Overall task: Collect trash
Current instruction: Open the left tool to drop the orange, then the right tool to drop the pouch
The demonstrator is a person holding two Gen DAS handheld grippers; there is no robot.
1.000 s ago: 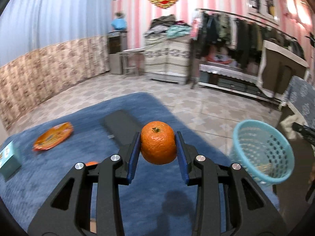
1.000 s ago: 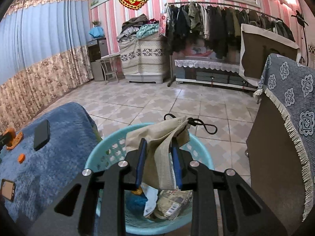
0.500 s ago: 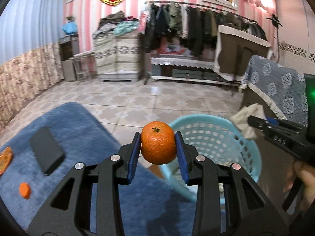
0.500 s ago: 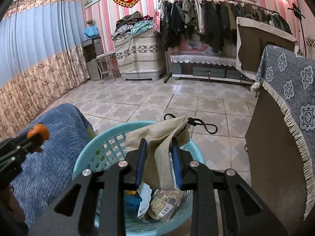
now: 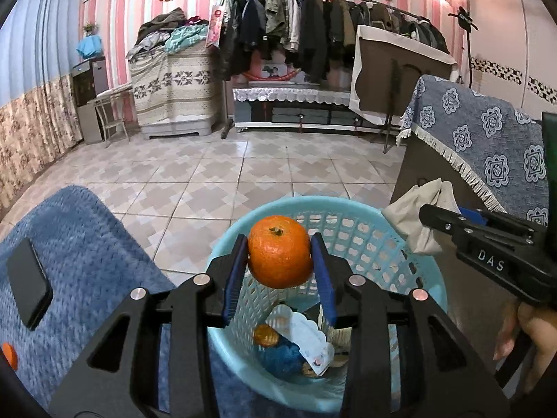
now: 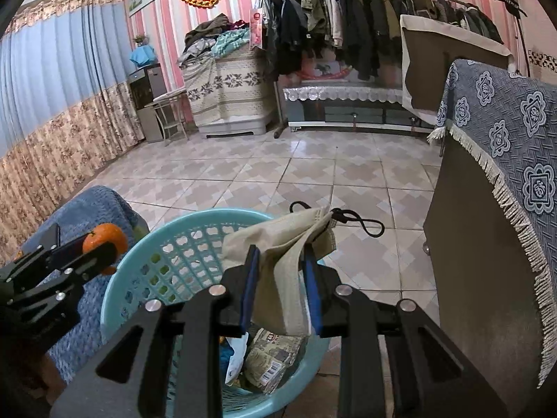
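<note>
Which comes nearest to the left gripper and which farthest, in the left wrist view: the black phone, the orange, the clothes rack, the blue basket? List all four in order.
1. Orange: between the left gripper's opening jaws.
2. Basket: just below and ahead of the gripper.
3. Phone: off to the left, on the blue blanket.
4. Clothes rack: against the far wall.

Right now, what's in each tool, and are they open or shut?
Left tool: jaws opening, orange between them, above the basket.
Right tool: shut on the beige cloth.
</note>
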